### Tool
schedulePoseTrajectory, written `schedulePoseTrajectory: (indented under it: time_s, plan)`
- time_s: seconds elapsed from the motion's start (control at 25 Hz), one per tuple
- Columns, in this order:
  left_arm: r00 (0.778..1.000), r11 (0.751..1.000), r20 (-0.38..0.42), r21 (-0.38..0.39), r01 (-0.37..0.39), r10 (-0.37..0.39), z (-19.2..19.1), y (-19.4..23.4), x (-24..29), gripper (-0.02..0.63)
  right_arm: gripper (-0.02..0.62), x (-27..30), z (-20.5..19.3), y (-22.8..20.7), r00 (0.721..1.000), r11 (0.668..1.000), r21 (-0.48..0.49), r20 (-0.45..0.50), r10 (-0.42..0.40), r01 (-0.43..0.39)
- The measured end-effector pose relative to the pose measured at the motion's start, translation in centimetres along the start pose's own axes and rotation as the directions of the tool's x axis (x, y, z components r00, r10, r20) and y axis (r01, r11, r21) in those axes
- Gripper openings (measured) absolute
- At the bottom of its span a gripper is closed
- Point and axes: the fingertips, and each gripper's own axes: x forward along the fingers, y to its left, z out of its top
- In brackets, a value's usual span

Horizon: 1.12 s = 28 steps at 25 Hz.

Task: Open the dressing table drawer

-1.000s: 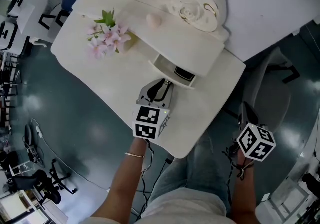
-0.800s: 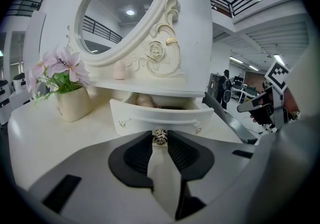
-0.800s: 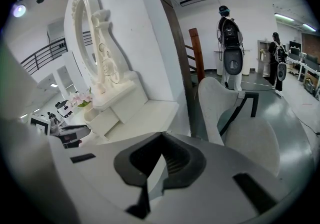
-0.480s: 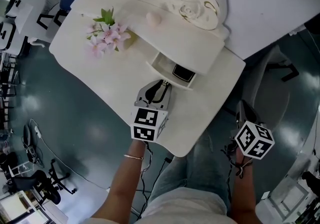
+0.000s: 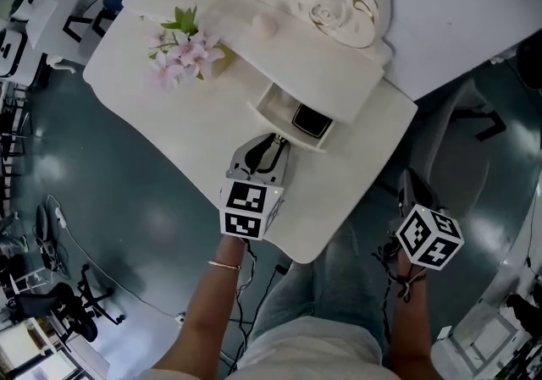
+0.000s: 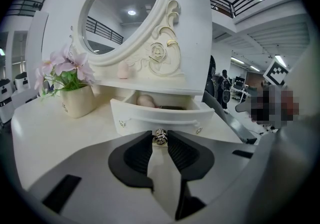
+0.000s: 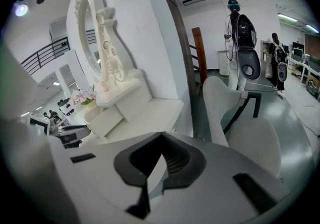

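Bare tabletop (image 5: 169, 116) left of the open drawer (image 5: 275, 107); flower pot (image 5: 190, 52) and mirror frame (image 5: 330, 6) at the back.

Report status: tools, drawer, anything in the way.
Left tool shut on the knob. Right tool shut, empty, off beside the table. Drawer partly open, dark item and pink item inside. Nothing blocking its path.
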Motion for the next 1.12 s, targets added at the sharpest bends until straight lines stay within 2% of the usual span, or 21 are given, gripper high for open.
schedulePoseTrajectory:
  time_s: [0.84,1.12]
  plan:
    - [1.000,1.000,-0.005,0.004,-0.012,0.012,-0.22,0.01,-0.01,0.106,0.008,0.06,0.01,-0.47,1.000,1.000,-0.001,-0.005,0.010,-0.010]
    - [1.000,0.999,0.005,-0.043,0.002,-0.001,-0.32,-0.03,0.02,0.106,0.008,0.19,0.28,-0.16,1.000,1.000,-0.013,-0.011,0.018,-0.018]
